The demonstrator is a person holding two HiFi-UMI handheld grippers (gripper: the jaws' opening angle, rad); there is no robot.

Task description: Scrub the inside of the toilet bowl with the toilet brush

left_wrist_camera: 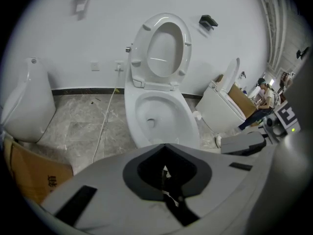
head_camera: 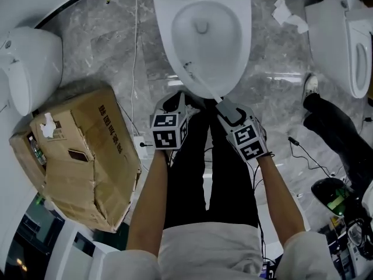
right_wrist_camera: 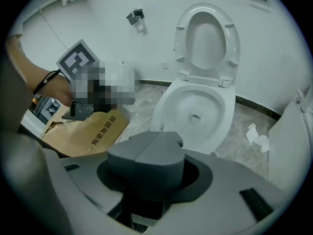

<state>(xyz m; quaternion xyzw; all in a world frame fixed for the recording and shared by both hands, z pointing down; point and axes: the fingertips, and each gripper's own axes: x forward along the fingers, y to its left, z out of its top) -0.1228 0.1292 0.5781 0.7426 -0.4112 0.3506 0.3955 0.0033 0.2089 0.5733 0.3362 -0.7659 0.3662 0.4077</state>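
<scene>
Head view shows the toilet bowl (head_camera: 224, 51) just ahead of the person, its seat lifted. A thin pale rod, which I take for the toilet brush (head_camera: 203, 81), slants over the bowl's front rim and ends low on its near-left wall. The right gripper (head_camera: 224, 102) hangs at the bowl's front edge with its pads pressed together, apparently on the rod's upper end, though the right gripper view does not show the rod itself. The left gripper (head_camera: 173, 101), just short of the rim, looks spread round an empty gap. I judge the scrubbing barely begun: the brush is in the bowl, with the far and right walls left to do.
</scene>
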